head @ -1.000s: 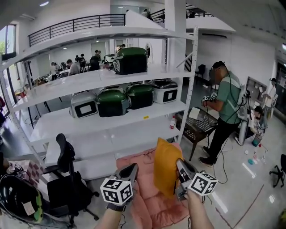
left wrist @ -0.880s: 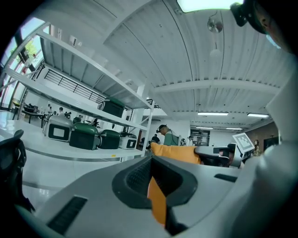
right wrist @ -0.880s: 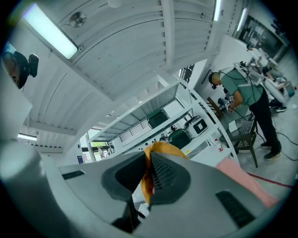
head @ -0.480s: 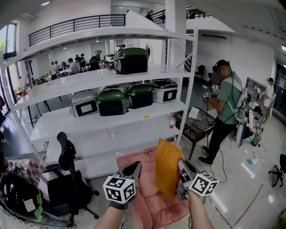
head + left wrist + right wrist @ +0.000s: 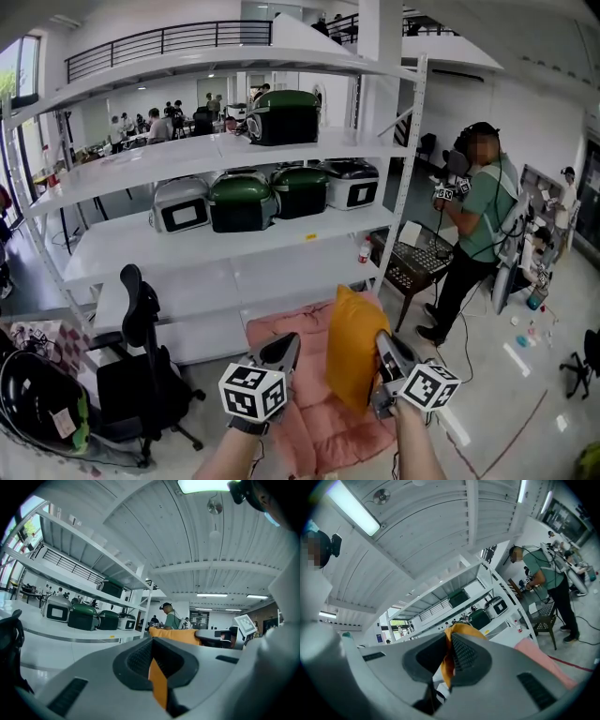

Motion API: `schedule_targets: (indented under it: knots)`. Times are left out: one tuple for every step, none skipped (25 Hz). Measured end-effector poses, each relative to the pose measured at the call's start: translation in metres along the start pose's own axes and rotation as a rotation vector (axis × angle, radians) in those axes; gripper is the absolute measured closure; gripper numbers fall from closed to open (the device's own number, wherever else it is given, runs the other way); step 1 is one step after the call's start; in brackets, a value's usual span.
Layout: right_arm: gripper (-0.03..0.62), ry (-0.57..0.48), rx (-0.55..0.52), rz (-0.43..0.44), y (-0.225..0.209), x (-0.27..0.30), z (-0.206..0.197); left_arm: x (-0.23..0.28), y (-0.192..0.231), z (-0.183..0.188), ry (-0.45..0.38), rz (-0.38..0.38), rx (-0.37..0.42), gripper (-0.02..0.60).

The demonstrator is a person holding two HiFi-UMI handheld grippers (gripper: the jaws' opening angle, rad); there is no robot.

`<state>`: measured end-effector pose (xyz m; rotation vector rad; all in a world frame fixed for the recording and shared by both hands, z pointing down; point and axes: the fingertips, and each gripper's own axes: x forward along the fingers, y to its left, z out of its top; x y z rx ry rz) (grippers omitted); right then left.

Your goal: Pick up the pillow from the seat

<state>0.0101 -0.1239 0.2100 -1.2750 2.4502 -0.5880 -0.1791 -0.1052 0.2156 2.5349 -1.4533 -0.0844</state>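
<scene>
**Pillow off the seat, held by the right gripper**

Head view: the mustard-orange, soft fabric pillow (image 5: 352, 349) hangs upright on edge. Its top corner is peaked and its face is smooth. It is in the air above the pink padded seat (image 5: 314, 427). The right gripper (image 5: 384, 349) is against the pillow's right edge. The left gripper (image 5: 281, 349) stands just beside the pillow's left edge, apart from it.

Left gripper view: the left gripper (image 5: 152, 641) has its jaws drawn nearly together. A thin orange strip shows in the slit, and I cannot tell whether it is pillow cloth. The pillow (image 5: 174, 635) shows beyond the jaws.

Right gripper view: the right gripper (image 5: 450, 639) is narrow, with its jaws pinching a bunched fold of the pillow (image 5: 461, 629). The pink seat (image 5: 539, 660) lies below.
</scene>
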Motion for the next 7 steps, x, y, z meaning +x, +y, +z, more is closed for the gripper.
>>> schedule_targets:
  knots:
    - [0.572, 0.001, -0.001, 0.000, 0.0000, 0.0009, -0.0002, 0.0005, 0.0010, -0.0001, 0.000, 0.001, -0.001, 0.580]
    - [0.572, 0.002, -0.002, -0.001, 0.0002, 0.0018, 0.0001, 0.0010, 0.0018, 0.0002, -0.001, 0.002, -0.002, 0.580]
    - [0.572, 0.002, -0.003, 0.000, 0.0005, 0.0027, 0.0007, 0.0016, 0.0023, 0.0010, -0.001, 0.002, -0.003, 0.580]
    - [0.572, 0.002, -0.005, 0.002, 0.0008, 0.0036, 0.0013, 0.0020, 0.0027, 0.0017, -0.002, 0.002, -0.005, 0.580]
    - [0.572, 0.001, -0.007, 0.005, 0.0012, 0.0044, 0.0018, 0.0023, 0.0030, 0.0024, -0.003, 0.001, -0.006, 0.580]
    - [0.572, -0.001, -0.009, 0.008, 0.0016, 0.0050, 0.0023, 0.0025, 0.0032, 0.0029, -0.003, 0.000, -0.006, 0.580]
    - [0.572, -0.002, -0.010, 0.010, 0.0021, 0.0055, 0.0028, 0.0027, 0.0035, 0.0035, -0.003, 0.000, -0.007, 0.580]
